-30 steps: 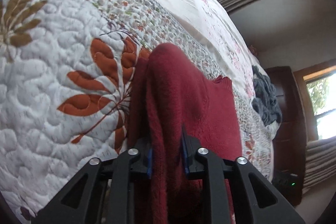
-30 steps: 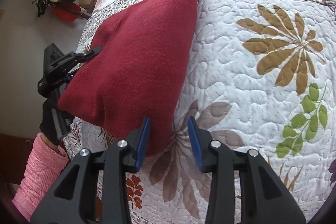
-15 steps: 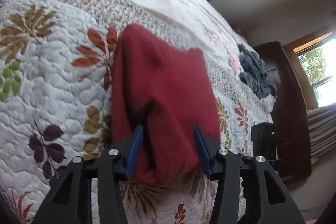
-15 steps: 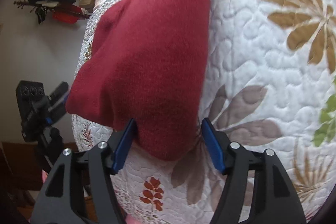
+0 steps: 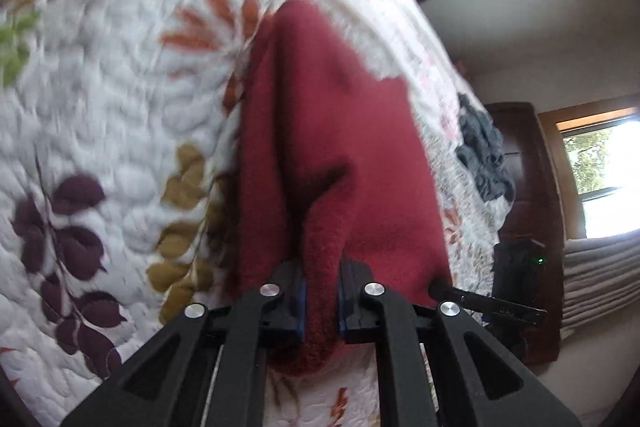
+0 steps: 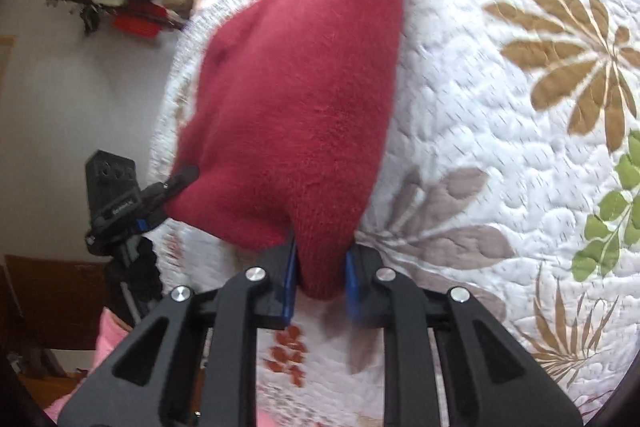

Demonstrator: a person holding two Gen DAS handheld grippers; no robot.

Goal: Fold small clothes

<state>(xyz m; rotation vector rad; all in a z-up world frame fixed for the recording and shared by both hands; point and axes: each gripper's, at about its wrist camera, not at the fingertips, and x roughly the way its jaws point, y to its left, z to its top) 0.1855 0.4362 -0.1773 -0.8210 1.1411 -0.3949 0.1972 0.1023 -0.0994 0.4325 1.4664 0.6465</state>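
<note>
Left wrist view: the left gripper (image 5: 320, 301) has its blue-padded jaws closed tight on a bunched near edge of the red sweater (image 5: 332, 131). The sweater lies folded on the quilt (image 5: 100, 115), running away from the camera, with a ridge of cloth rising from the pinch. The picture is blurred. Past the sweater's far corner a grey garment (image 5: 482, 151) sits in a heap near the bed's edge, in front of a dark wooden cabinet (image 5: 532, 227). At the sweater's right corner a fingertip of the right gripper (image 5: 440, 285) touches the cloth. Windows (image 5: 604, 179) and pleated curtains (image 5: 600, 279) fill the right side.

Right wrist view: the right gripper (image 6: 320, 275) is clamped on the sweater's (image 6: 300, 99) near corner, a lump of knit squeezed between its pads. The rest slopes up across the quilt (image 6: 500, 147) to a cuff at the top. At the left corner the left gripper (image 6: 176, 185) bites the hem. A pink sleeve (image 6: 108, 335) shows below it. Dark and red objects (image 6: 116, 7) hang on the wall.
</note>
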